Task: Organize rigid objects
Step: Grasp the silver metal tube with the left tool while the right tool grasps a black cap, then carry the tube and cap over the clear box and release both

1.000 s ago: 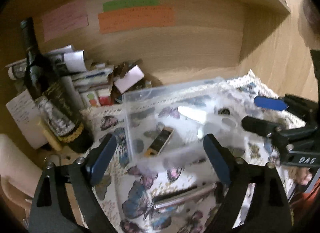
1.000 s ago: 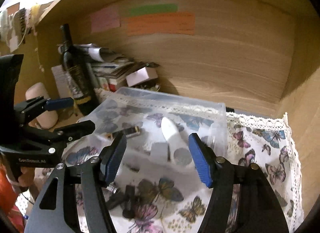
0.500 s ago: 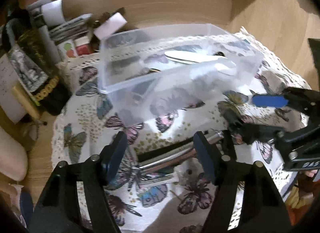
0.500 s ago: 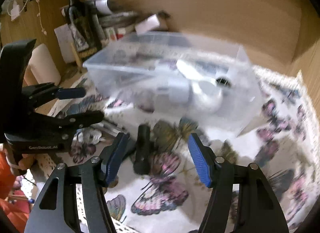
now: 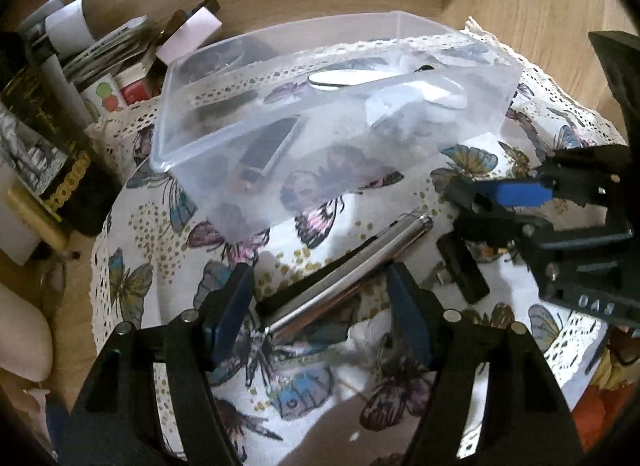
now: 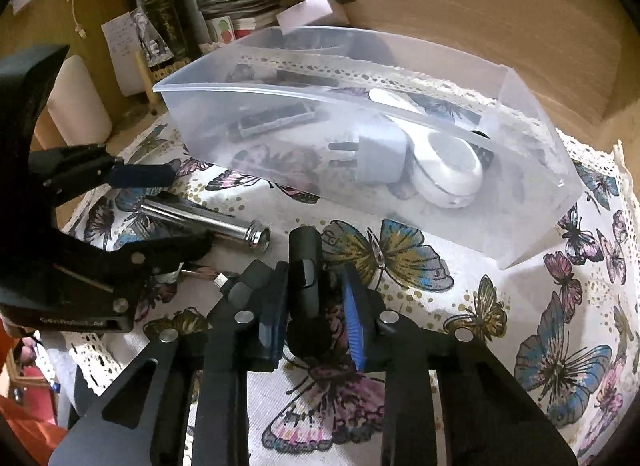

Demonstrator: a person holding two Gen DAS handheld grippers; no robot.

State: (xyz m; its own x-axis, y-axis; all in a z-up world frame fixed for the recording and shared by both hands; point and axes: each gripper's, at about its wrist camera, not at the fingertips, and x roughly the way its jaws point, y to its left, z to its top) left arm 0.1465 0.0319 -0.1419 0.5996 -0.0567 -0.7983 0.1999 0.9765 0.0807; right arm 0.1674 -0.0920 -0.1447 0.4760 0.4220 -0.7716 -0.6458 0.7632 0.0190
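Observation:
A clear plastic bin stands on the butterfly cloth and holds a white plug adapter, a white round device and dark flat items. My left gripper is open, its fingers either side of a chrome cylinder lying on the cloth. My right gripper has narrowed around a black bar-shaped object on the cloth; a small gap shows beside the right pad.
A dark wine bottle, stacked papers and small boxes crowd the back left of the wooden alcove. A pale cylinder stands at the left. The wooden wall is close behind the bin.
Both grippers have dropped from bin height down to the cloth in front of the bin. The left now straddles the chrome cylinder; the right has narrowed around the black object.

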